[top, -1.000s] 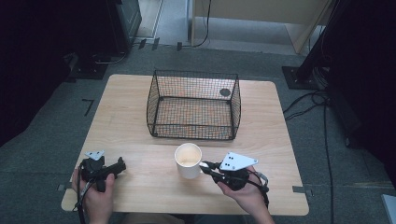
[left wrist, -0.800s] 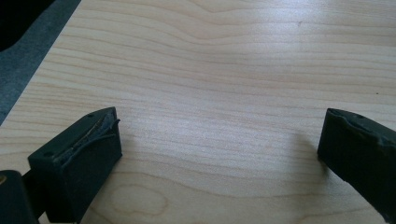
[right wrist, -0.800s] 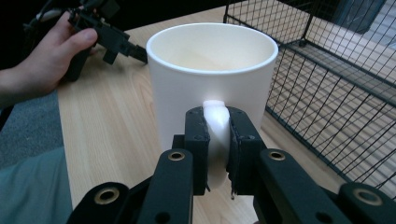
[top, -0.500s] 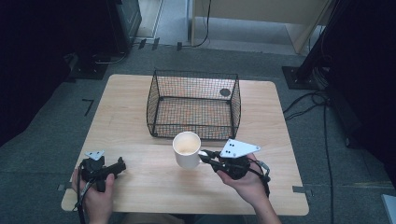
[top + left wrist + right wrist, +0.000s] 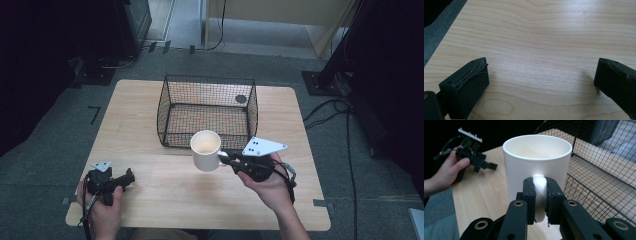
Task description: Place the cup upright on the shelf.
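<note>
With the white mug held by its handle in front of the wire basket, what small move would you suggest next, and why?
Probably carry the mug forward over the wire basket's near rim. The right gripper is clamped on its handle, the mug is upright beside the near wall, and the left gripper rests open on the table.

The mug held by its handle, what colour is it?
The mug is plain white, inside and outside; the right gripper view shows it best.
</note>
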The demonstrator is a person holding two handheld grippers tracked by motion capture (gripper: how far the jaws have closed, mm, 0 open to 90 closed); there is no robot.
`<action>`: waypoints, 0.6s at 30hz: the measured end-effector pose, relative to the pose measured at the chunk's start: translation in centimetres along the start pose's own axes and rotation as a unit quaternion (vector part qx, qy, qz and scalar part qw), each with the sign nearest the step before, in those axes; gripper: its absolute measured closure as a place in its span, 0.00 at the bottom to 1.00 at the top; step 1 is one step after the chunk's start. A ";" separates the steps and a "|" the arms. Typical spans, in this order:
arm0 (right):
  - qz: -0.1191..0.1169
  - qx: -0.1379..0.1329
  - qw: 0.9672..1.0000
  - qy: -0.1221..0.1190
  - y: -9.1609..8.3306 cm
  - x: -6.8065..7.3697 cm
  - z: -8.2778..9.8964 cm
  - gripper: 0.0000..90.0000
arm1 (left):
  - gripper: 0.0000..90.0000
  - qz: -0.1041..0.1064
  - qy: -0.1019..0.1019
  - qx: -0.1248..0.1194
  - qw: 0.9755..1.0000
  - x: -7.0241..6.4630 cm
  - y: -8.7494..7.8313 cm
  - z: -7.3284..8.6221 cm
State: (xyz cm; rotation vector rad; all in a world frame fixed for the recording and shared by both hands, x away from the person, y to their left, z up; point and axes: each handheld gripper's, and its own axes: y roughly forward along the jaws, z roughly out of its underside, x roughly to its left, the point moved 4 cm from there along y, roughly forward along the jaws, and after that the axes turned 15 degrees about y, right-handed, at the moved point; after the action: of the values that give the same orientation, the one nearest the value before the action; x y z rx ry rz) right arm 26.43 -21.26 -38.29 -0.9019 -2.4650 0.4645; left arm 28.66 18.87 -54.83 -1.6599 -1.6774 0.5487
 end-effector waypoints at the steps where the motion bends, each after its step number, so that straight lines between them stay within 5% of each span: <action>1: 0.000 -0.002 1.000 -0.001 -0.1 0.0 -0.3 0.90 | 0.00 0.000 0.001 0.000 1.000 0.0 0.0 0.0; 18: 0.008 -0.031 0.999 0.000 0.3 -1.4 -4.0 0.90 | 0.00 0.000 0.001 0.001 1.000 0.0 0.0 0.0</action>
State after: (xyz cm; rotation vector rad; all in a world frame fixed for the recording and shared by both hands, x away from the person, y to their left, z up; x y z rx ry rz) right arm 29.63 -21.39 -35.49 -0.9465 -2.4859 0.3957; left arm 28.65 18.88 -54.82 -1.6591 -1.6745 0.5480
